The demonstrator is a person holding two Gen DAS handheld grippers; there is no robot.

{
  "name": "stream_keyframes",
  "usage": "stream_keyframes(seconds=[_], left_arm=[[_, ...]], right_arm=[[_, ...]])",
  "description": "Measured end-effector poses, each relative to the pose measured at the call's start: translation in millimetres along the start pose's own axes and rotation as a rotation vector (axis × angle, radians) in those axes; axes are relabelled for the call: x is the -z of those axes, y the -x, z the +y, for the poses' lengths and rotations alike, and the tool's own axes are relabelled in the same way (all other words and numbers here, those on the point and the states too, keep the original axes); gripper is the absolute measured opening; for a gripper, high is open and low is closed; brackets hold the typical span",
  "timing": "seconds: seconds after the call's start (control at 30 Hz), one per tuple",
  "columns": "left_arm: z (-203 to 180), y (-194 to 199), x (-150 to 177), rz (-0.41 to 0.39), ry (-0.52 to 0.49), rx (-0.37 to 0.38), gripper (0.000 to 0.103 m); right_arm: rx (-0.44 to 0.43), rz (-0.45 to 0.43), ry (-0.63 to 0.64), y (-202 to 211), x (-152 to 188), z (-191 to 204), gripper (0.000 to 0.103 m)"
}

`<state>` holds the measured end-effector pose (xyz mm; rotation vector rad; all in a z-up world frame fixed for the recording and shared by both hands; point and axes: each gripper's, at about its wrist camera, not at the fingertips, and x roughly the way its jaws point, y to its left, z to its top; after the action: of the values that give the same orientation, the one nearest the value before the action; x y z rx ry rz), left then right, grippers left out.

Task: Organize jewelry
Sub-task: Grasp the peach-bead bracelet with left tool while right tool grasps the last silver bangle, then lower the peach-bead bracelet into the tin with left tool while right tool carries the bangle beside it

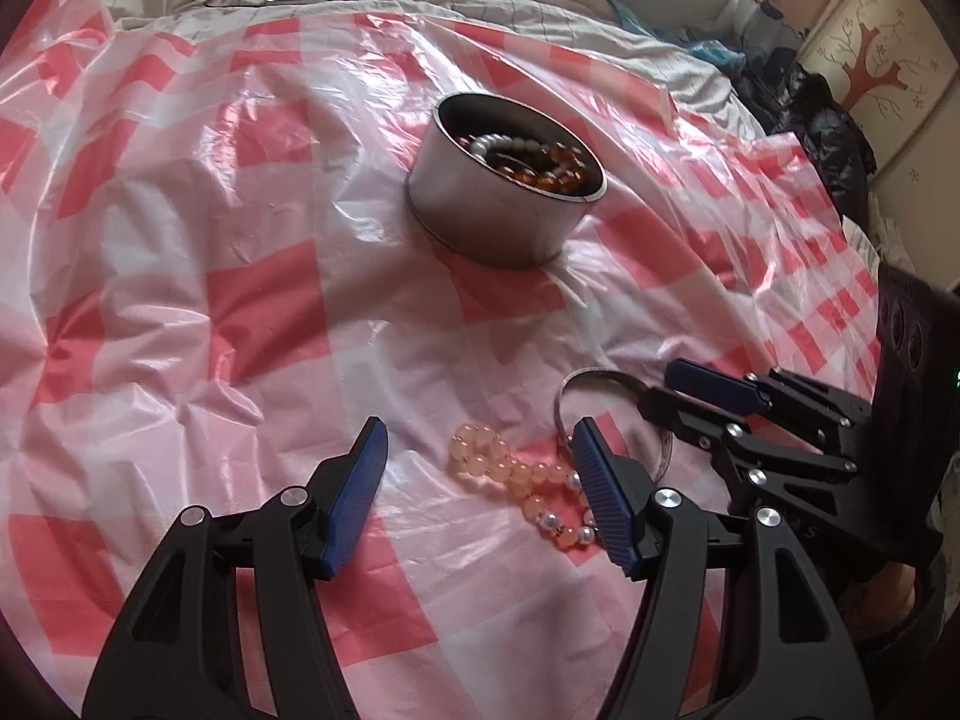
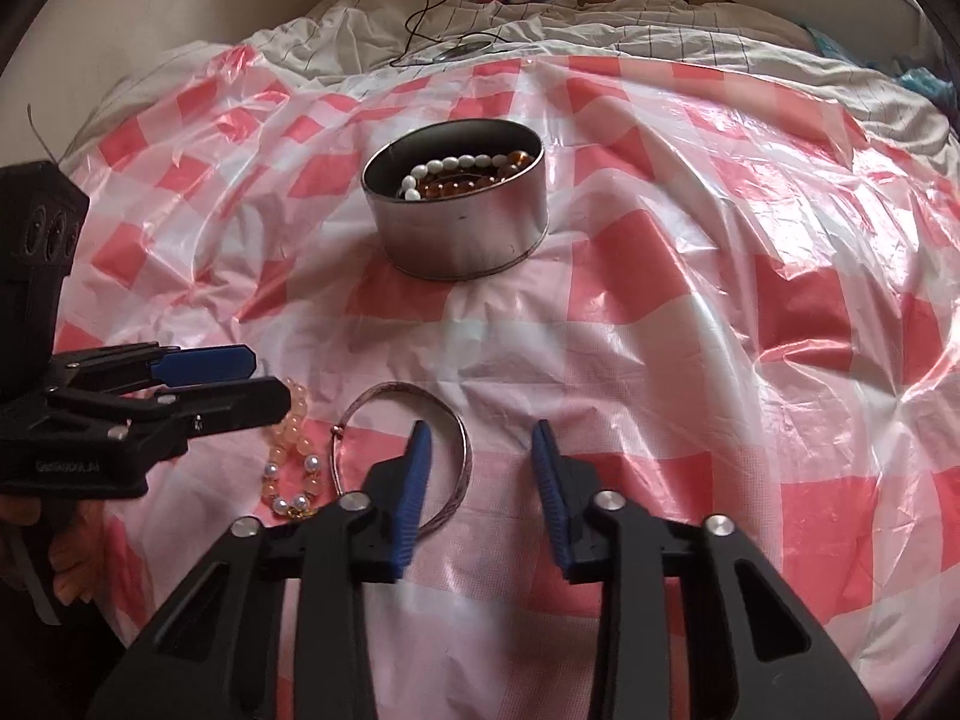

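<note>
We lose part of the thin bangle point(image 2: 408, 414) behind the right gripper's point(image 2: 480, 450) near blue finger. Beside the bangle, the peach bead bracelet point(image 1: 516, 474) runs under the left gripper's point(image 1: 480, 450) finger. Inside the round tin point(image 2: 462, 240), lower beads sit hidden by its wall; strand count unclear.

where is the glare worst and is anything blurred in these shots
Left wrist view: sheen on the plastic sheet left of the tin, window blown out top right. Right wrist view: glare on the sheet's right side; beads in the tin stay sharp.
</note>
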<state>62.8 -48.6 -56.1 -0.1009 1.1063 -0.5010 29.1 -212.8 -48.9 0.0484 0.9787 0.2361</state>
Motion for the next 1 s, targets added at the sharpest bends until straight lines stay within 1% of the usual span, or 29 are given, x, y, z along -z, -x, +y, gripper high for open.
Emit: stream_keyframes(seconds=[0.03,0.07,0.13,0.17,0.2,0.23,0.3,0.33,0.4,0.53,0.67,0.9,1.0], left_arm=[[-4,-2,2,0.002,-0.02,-0.01,0.061],[-6,-3,3,0.002,-0.036,-0.023,0.061],[-9,-5,5,0.003,-0.056,-0.04,0.062],[-10,-4,7,-0.003,-0.063,-0.045,0.062],[-12,-4,9,-0.016,-0.076,-0.038,0.055],[-14,-4,10,-0.017,-0.089,-0.024,0.027],[-20,-5,11,-0.012,-0.119,0.002,0.01],[-23,-2,11,-0.032,-0.135,0.004,0.007],[-22,7,7,-0.077,-0.139,0.006,0.007],[-8,21,-5,-0.131,-0.082,0.005,0.007],[2,22,-8,-0.13,-0.045,0.014,0.007],[3,19,-7,-0.12,-0.045,-0.001,0.007],[0,23,-9,-0.139,-0.052,-0.014,0.007]], right_arm=[[0.012,0.004,0.018,-2,1,2,0.022],[0.023,0.008,0.042,-4,1,5,0.015],[0.061,0.009,0.104,-6,3,15,0.012],[0.093,0.004,0.144,-7,5,21,0.008],[0.115,0.0,0.162,-7,6,24,0.004],[0.133,-0.007,0.164,-7,5,23,0.003],[0.133,-0.023,0.131,-3,3,16,0.004],[0.129,-0.034,0.103,0,2,10,0.004],[0.087,-0.055,0.017,7,-2,-6,0.004],[0.011,-0.059,-0.071,10,-6,-20,0.004],[-0.011,-0.06,-0.078,10,-7,-17,0.004],[-0.06,-0.071,-0.128,13,-8,-23,0.004],[-0.103,-0.093,-0.165,17,-10,-29,0.004]])
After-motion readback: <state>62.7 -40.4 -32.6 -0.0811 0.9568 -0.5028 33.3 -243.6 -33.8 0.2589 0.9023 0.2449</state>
